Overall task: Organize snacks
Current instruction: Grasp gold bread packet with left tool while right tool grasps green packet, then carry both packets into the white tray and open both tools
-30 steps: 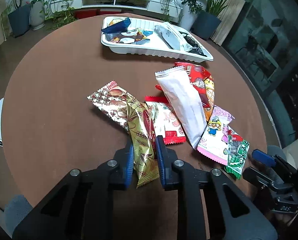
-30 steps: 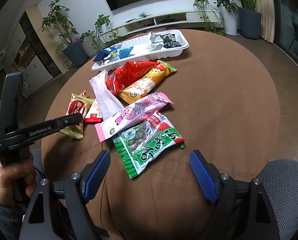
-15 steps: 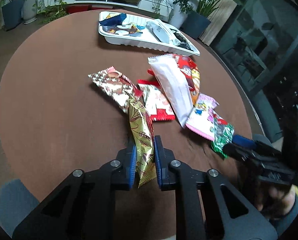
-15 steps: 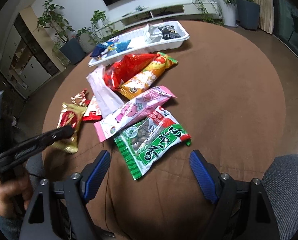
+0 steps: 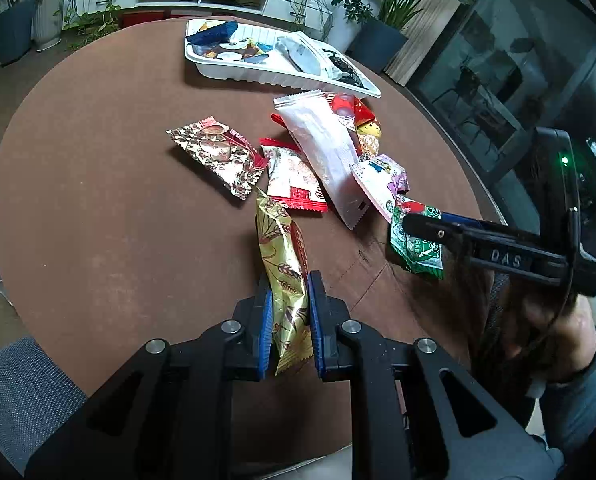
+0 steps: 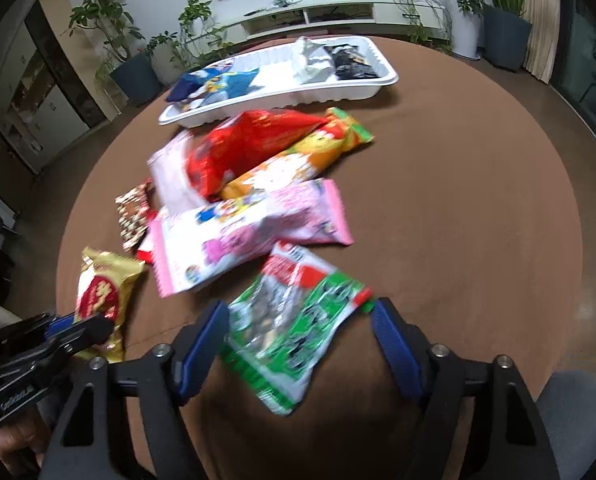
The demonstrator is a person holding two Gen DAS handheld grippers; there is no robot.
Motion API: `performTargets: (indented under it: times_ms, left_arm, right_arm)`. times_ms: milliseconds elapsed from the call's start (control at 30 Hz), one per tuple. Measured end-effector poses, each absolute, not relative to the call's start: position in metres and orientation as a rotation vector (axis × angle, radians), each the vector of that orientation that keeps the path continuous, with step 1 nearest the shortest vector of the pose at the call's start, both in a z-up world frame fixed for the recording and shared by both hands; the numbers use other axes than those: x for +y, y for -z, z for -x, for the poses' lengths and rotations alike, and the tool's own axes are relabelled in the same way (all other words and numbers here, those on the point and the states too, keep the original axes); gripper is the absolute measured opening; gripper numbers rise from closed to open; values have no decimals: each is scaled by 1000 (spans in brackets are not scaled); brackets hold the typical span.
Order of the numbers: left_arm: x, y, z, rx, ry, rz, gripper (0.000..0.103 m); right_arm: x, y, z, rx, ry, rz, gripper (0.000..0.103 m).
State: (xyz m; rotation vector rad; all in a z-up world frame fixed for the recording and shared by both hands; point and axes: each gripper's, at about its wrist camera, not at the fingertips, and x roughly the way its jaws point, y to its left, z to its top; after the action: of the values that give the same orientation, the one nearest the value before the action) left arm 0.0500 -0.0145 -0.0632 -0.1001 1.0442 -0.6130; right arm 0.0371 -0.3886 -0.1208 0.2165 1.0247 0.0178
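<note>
**Two packets in hand, pile still waiting**

My left gripper (image 5: 289,320) pinches the gold packet (image 5: 283,276). My right gripper (image 6: 300,344) has just been closing around the green packet (image 6: 293,332), not yet pressing. The tray (image 6: 378,84) ahead holds several; about six loose snacks remain.

Your right gripper (image 6: 300,344) has just been closing, with the green packet (image 6: 293,330) between its blue pads; the blur hides whether they touch it. Beyond it on the bench (image 6: 458,220) lies a pink packet (image 6: 249,232), and further the white tray (image 6: 281,98).
</note>
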Motion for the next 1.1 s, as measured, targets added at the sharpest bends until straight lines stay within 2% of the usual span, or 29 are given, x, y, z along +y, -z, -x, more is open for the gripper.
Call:
performTargets:
  times_ms: [367,433,500,533,567,700,1100]
  left_arm:
    - [-21,63,-51,1036,618,74,14]
    - [-22,63,-50,1035,618,70,14]
    - [-22,63,-51,1034,617,66,14]
    - [-22,63,-50,1034,617,65,14]
    - [-22,62,-50,1034,618,66,14]
    - [-22,62,-51,1036,619,71,14]
    - [-20,56,-51,1029,634,73,14]
  right_arm:
    - [-359,121,-38,1048,-40,-133,70]
    - [-357,121,-39,1045,-32,-111,64]
    - [-356,120,-40,1041,-37,-90,47]
    - [-357,120,-40,1042,-41,-93,42]
    - [-358,119,-39,1042,-44,-90,32]
    - [-362,117,-31,1037,-76,-116,16]
    - [-387,101,-7,1002,-126,-266,13]
